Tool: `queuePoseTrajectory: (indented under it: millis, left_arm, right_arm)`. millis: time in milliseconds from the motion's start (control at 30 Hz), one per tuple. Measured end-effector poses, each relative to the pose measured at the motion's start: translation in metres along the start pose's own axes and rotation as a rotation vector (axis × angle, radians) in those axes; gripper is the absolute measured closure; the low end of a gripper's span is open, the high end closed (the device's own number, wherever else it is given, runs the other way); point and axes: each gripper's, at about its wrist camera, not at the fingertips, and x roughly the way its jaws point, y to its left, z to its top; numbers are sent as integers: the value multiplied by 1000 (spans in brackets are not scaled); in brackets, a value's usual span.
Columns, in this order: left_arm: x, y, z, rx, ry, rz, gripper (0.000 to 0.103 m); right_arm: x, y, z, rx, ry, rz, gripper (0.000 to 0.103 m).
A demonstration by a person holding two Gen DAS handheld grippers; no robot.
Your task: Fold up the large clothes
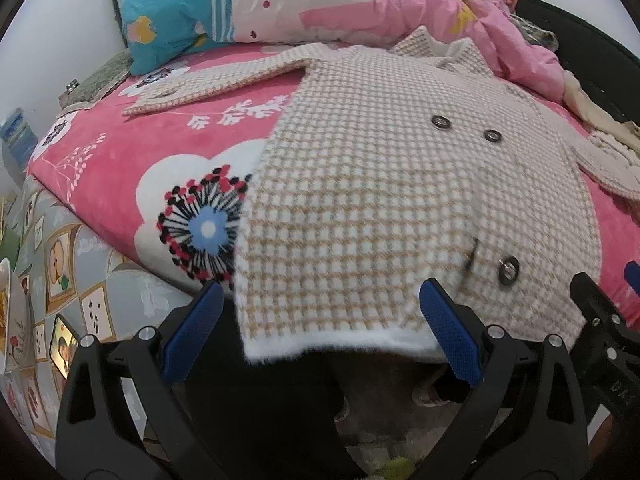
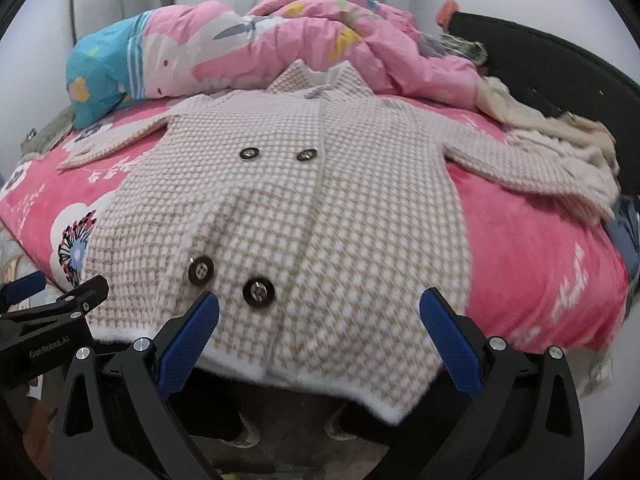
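A cream and tan checked coat (image 1: 400,184) (image 2: 304,208) with dark buttons lies front up on a pink flowered bed cover (image 1: 120,168) (image 2: 540,248). Its collar points away and both sleeves spread sideways. The white hem hangs over the bed's near edge. My left gripper (image 1: 320,300) is open at the hem's left corner, with the hem between its blue pads (image 1: 448,332). At the hem's right part, my right gripper (image 2: 320,312) is open too, with the hem lying between its spread fingers. The right gripper's black tip (image 1: 600,312) shows in the left wrist view, the left one (image 2: 60,312) in the right wrist view.
A pink and blue quilt (image 1: 320,4) (image 2: 260,48) is bunched at the far end of the bed. Beige clothes (image 2: 560,136) pile at the right, beside a black headboard (image 2: 560,68). A grey patterned sheet (image 1: 80,280) hangs on the left. Shoes (image 2: 336,424) and floor show below.
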Motion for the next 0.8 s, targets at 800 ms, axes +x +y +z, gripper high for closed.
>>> queuePoseTrajectory:
  millis: [800]
  left_arm:
    - [39,56,131,-174,-241,-123,8]
  right_arm:
    - [103,60,144,-228,-44,383,5]
